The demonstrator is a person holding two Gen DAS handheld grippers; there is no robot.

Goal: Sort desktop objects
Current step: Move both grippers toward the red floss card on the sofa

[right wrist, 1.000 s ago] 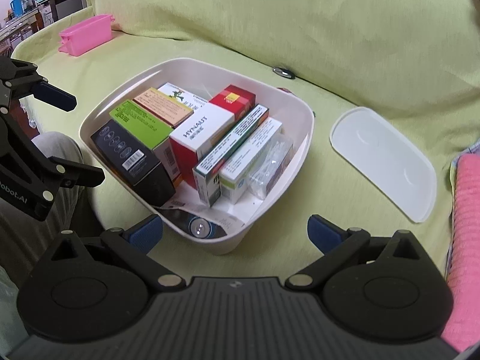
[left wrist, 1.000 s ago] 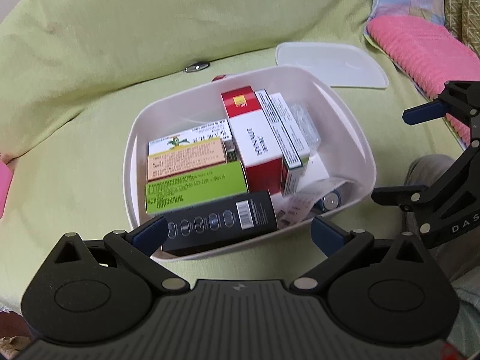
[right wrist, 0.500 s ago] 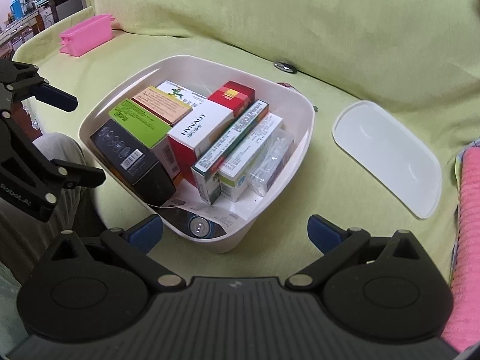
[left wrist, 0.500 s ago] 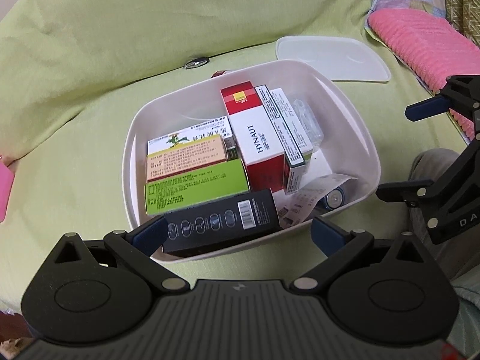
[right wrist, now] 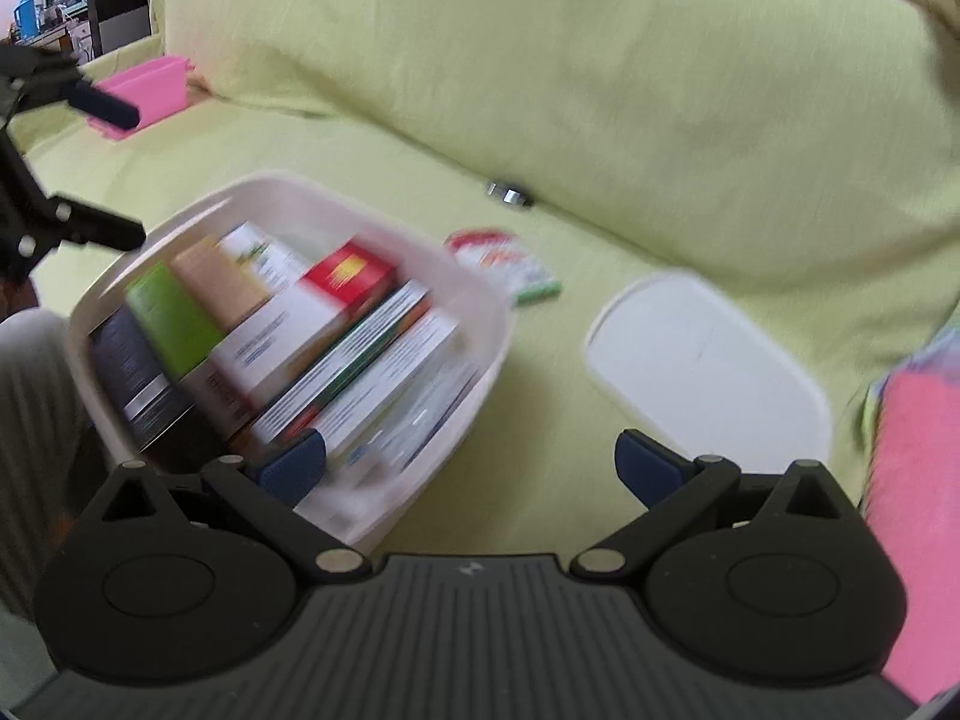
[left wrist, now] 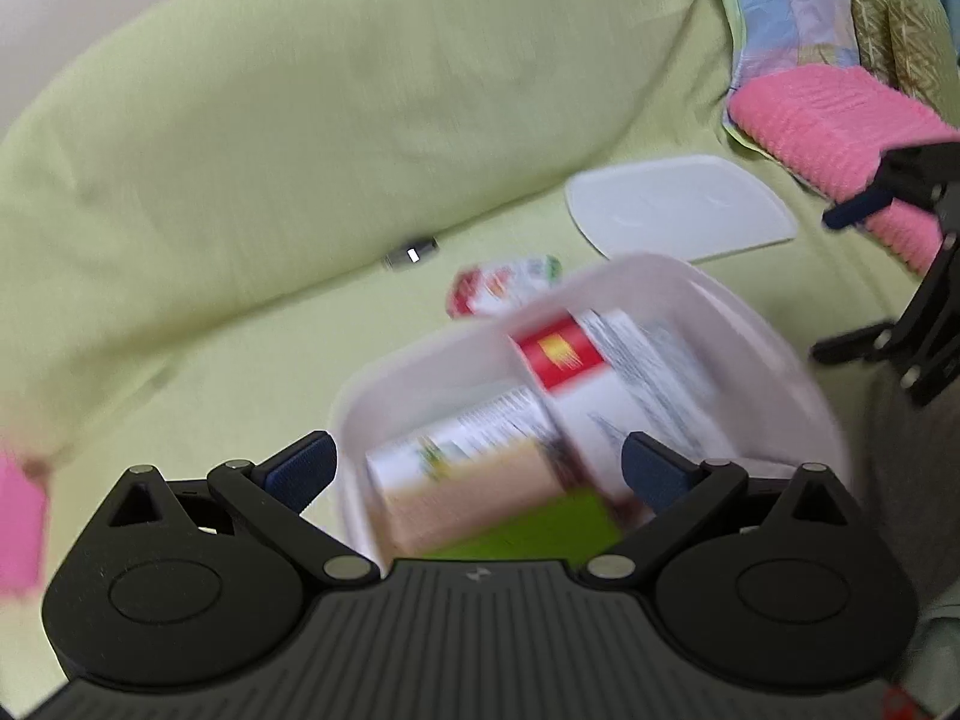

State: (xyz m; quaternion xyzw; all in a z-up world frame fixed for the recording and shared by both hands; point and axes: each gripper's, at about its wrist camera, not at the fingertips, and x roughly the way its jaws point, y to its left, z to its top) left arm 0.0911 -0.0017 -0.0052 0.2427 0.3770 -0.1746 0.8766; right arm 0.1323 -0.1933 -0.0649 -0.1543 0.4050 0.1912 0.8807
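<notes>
both claws spread wide over a blurred tub of boxes

left claw (left wrist: pixel 474 468) and right claw (right wrist: pixel 468 468) gape, holding nothing. the white tub (right wrist: pixel 480 300) of boxes (right wrist: pixel 336 312) sits on the green sofa (right wrist: pixel 540 90) just ahead. beyond it lie a packet (right wrist: pixel 510 264), then the lid (right wrist: pixel 708 366) to the right, apart from the tub.

Packed bin (right wrist: pixel 492 324) blocks the front; bare cushion separates it from lid (right wrist: pixel 708 360).
</notes>
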